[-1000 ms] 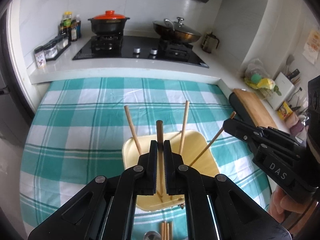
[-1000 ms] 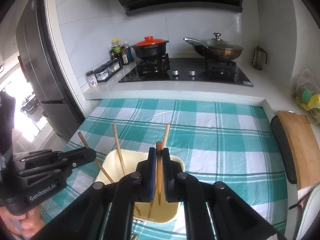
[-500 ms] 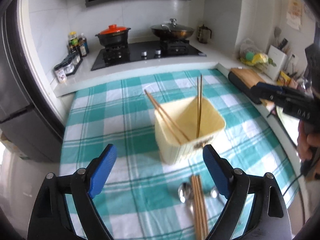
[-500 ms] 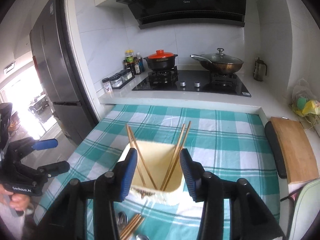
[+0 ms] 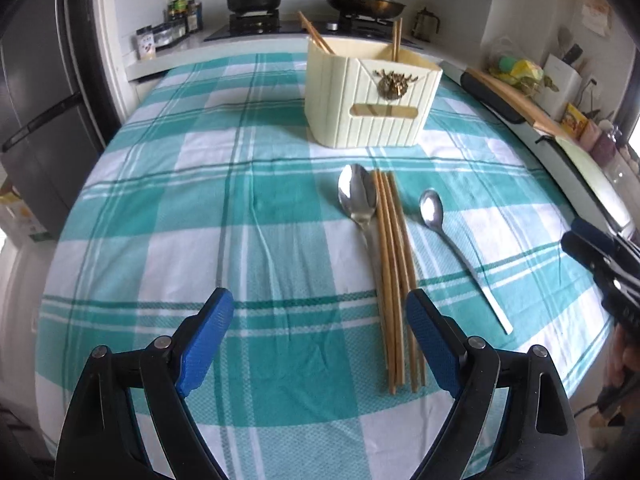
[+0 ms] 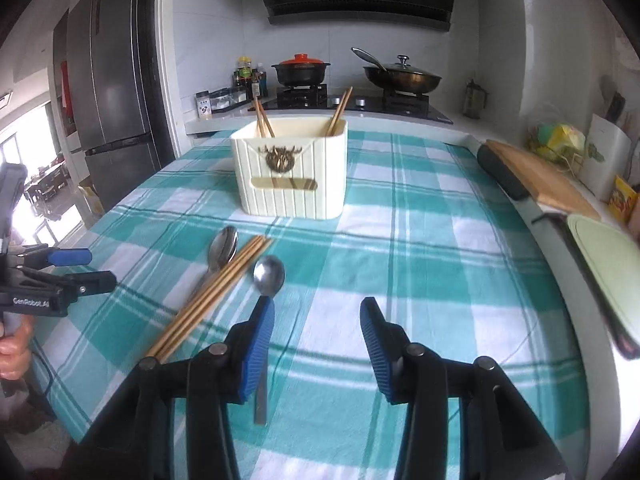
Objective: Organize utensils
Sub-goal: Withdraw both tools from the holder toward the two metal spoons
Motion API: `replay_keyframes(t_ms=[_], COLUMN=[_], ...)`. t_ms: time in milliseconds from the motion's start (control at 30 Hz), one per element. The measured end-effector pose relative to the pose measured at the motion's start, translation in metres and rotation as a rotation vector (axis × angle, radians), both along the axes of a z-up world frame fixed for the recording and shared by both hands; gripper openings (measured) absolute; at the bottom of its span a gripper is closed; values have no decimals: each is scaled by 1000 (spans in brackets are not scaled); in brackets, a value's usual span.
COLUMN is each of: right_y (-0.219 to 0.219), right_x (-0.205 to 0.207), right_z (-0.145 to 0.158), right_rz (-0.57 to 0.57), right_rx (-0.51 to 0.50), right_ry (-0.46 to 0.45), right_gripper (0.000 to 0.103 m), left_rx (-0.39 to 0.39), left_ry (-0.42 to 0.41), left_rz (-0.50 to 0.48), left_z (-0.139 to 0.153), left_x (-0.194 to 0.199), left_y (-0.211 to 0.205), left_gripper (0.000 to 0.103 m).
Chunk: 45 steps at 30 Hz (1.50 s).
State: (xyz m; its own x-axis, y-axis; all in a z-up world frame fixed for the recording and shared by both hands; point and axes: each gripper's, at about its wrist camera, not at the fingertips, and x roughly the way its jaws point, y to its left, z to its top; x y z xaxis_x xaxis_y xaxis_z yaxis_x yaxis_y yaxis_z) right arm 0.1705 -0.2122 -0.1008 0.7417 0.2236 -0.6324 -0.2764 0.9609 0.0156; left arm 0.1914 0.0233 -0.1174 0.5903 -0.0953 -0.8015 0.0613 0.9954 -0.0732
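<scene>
Chopsticks (image 6: 338,111) lean inside cream utensil holder (image 6: 292,184) on checked cloth (image 6: 420,248).

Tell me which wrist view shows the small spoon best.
Left wrist: the small spoon lies whole and unobstructed on the cloth, right of the chopsticks. In the right wrist view its bowl shows, but the gripper finger hides part of the handle.

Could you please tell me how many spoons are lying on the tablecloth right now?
2: the larger spoon lies left of the loose chopsticks, touching them; the smaller spoon lies apart on their right.
</scene>
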Motion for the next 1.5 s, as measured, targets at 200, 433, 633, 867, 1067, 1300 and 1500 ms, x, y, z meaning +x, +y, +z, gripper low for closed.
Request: replay_keyframes(t_ms=[200, 433, 633, 867, 1067, 1300, 1500], right_y=[9, 15, 16, 9, 7, 5, 5], right_x=[-24, -19, -22, -19, -18, -19, -17], right_z=[-25, -33, -36, -42, -46, -49, -49], right_rz=[-10, -5, 1, -22, -23, -26, -25], right_rx=[0, 12, 19, 34, 42, 46, 41], right_ry=[-3, 29, 34, 50, 59, 70, 71], right_gripper=[45, 45, 45, 45, 45, 46, 45], left_rx=[-2, 23, 72, 74, 42, 47, 37], left_ry=[36, 42, 66, 63, 67, 60, 61], left_rz=[16, 22, 8, -16, -22, -20, 8], left_z=[-29, -44, -58, -60, -57, -59, -61], left_x=[0, 1, 2, -5, 1, 31, 54], left_y=[4, -3, -11, -25, -29, -36, -41], left_gripper=[89, 89, 89, 89, 89, 89, 87])
